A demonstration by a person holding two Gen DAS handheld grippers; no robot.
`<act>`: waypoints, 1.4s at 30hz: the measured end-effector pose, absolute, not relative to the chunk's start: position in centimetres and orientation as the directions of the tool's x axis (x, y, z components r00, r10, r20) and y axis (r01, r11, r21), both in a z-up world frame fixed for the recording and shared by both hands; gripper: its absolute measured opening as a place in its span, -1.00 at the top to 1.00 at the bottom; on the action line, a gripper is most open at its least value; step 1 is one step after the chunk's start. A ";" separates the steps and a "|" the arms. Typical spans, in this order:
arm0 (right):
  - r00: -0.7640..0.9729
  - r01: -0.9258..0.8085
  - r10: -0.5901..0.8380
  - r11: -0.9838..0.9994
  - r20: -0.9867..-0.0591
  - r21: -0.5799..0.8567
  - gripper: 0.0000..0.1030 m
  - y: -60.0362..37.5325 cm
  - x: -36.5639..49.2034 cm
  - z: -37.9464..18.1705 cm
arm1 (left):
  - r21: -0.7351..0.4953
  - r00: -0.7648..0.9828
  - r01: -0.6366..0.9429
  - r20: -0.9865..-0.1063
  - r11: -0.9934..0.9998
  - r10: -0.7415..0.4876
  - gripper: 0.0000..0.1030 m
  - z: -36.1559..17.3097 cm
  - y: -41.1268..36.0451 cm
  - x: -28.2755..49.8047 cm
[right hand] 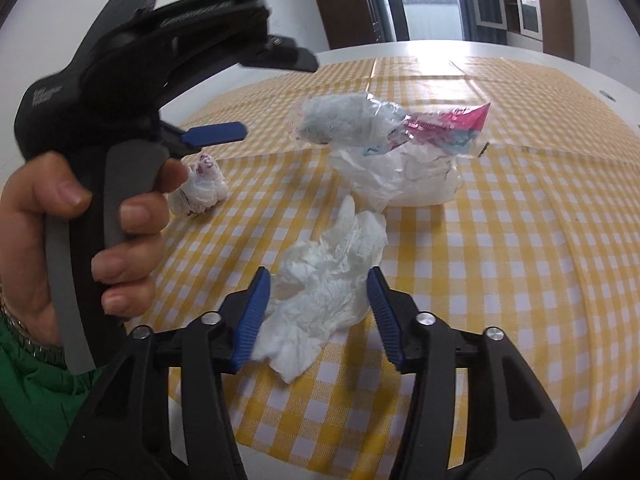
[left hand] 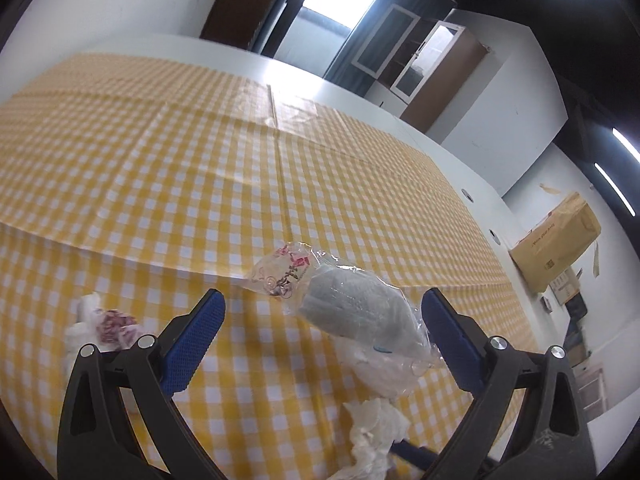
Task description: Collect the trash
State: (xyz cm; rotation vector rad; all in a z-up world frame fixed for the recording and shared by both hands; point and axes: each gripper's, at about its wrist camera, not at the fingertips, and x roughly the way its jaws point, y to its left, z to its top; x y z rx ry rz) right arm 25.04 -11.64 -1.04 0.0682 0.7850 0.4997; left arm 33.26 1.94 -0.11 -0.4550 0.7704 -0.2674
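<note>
A clear plastic wrapper with pink print and grey-white wadding (left hand: 344,304) lies on the yellow checked tablecloth (left hand: 160,152), resting on a crumpled white bag (right hand: 400,180). My left gripper (left hand: 320,316) is open, its blue fingers either side of the wrapper, apart from it. A crumpled white tissue (right hand: 324,288) lies between the open blue fingers of my right gripper (right hand: 318,292); it also shows in the left wrist view (left hand: 376,436). A small wad of printed tissue (right hand: 200,192) lies to the left (left hand: 104,324).
The left gripper's body and the hand holding it (right hand: 120,160) fill the left of the right wrist view. The white table edge (left hand: 480,216) runs along the right. A cardboard box (left hand: 556,248) and a cabinet (left hand: 420,60) stand beyond the table.
</note>
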 end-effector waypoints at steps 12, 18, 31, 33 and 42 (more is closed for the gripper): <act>0.598 -0.427 0.442 0.882 -0.669 0.201 0.88 -11.6 23.7 -1.9 | -0.581 0.615 0.020 -0.635 0.814 -0.468 0.24 -3.0 1.1 36.7; 0.609 -0.426 0.452 0.880 -0.652 0.213 0.89 -12.8 22.2 -1.6 | -0.564 0.657 0.032 -0.611 0.825 -0.443 0.58 -2.4 1.1 35.7; 0.668 -0.430 0.467 0.878 -0.580 0.212 0.92 -15.0 19.2 0.8 | -0.482 0.831 0.069 -0.456 0.874 -0.318 0.63 5.2 3.4 29.0; 0.676 -0.434 0.468 0.877 -0.569 0.206 0.92 -15.5 18.3 1.4 | -0.436 0.861 0.064 -0.430 0.898 -0.271 0.63 6.5 3.7 26.8; 0.697 -0.466 0.492 0.864 -0.522 0.191 0.93 -16.2 14.4 2.8 | -0.339 0.938 0.003 -0.326 0.941 -0.121 0.67 9.2 5.4 17.8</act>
